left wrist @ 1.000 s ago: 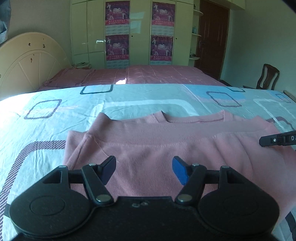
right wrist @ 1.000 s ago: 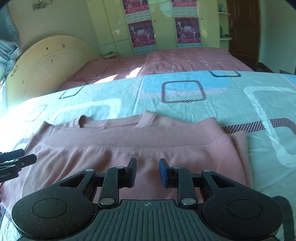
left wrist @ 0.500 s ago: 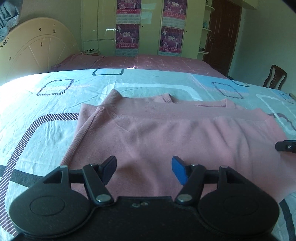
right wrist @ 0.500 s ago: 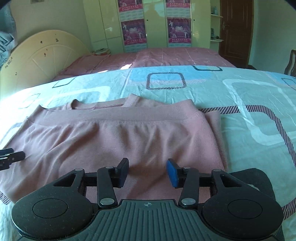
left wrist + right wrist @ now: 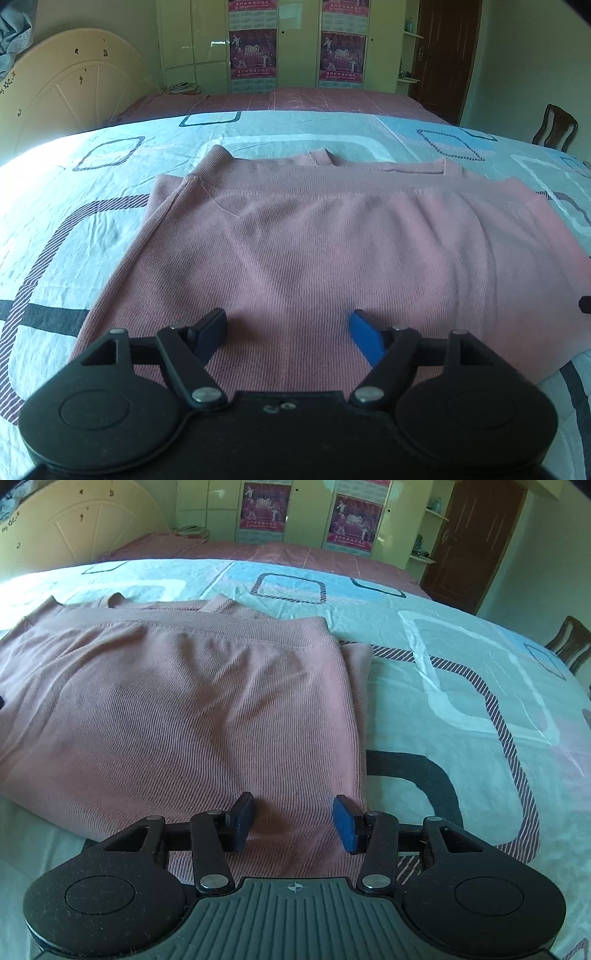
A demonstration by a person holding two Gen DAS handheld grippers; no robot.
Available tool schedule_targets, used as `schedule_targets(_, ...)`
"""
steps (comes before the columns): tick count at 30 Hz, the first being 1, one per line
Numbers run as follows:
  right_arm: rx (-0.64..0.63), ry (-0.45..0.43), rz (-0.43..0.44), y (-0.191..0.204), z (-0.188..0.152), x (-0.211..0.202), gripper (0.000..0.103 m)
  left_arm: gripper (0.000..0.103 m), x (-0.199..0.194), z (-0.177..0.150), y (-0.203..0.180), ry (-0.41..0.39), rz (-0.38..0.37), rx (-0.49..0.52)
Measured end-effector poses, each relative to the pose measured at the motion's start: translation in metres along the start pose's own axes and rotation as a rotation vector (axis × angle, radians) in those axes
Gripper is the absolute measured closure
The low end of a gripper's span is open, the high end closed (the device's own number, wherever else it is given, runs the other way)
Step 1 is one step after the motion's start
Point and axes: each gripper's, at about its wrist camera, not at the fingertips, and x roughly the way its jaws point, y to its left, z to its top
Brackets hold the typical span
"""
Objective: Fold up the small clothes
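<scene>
A pink ribbed knit sweater [image 5: 332,251] lies folded flat on the pale blue bedsheet with rounded-square outlines [image 5: 92,206] (its neckline toward the far side). The left gripper [image 5: 288,330], jaws just opened wider, hovers over the near hem holding nothing. The right gripper [image 5: 293,821], jaws just opened and likewise empty, stands over the sweater's right near corner.

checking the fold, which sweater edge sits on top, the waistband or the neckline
The ribbed waistband lies on top, folded up just short of the neckline, which peeks out beyond it.
</scene>
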Motion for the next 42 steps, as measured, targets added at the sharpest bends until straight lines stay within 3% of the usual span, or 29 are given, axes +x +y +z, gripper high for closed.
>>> schedule_targets(4,0.076,-0.048,0.071,0.008,0.011,-0.016,0.057,0.027,-0.001,-0.001,-0.002,0.015,0.016,0.017)
schedule_targets(10,0.05,-0.107,0.155,0.064,0.043,-0.018,0.057,0.026,-0.001,0.001,-0.002,0.036,0.018,0.015)
schedule_targets(13,0.013,-0.081,0.162,0.091,0.048,-0.005,0.057,0.024,-0.001,0.0,0.0,0.036,0.009,0.023)
schedule_targets(16,-0.026,-0.017,0.105,0.097,0.032,0.009,0.057,0.024,-0.002,-0.001,0.003,0.039,-0.004,0.029)
schedule_targets(19,-0.038,0.006,0.062,0.086,0.019,0.005,0.034,0.024,-0.009,-0.003,0.01,0.051,-0.018,-0.001)
schedule_targets(23,0.026,0.003,0.078,0.076,0.018,-0.007,0.034,0.022,-0.026,-0.015,0.024,0.074,-0.06,-0.082)
schedule_targets(28,0.08,-0.115,0.142,0.091,0.04,-0.029,0.034,0.019,-0.047,-0.031,0.039,0.1,-0.091,-0.175)
schedule_targets(32,0.096,-0.134,0.196,0.112,0.06,-0.028,0.034,0.016,-0.05,-0.043,0.058,0.141,-0.131,-0.355)
schedule_targets(35,0.079,-0.141,0.21,0.127,0.067,-0.024,0.034,0.015,-0.051,-0.049,0.069,0.103,-0.161,-0.455)
schedule_targets(39,0.065,-0.142,0.209,0.14,0.072,-0.015,0.034,0.006,-0.036,-0.048,0.079,0.036,-0.204,-0.565)
schedule_targets(42,0.069,-0.145,0.197,0.143,0.076,-0.008,0.034,0.006,-0.022,-0.041,0.085,-0.035,-0.207,-0.624)
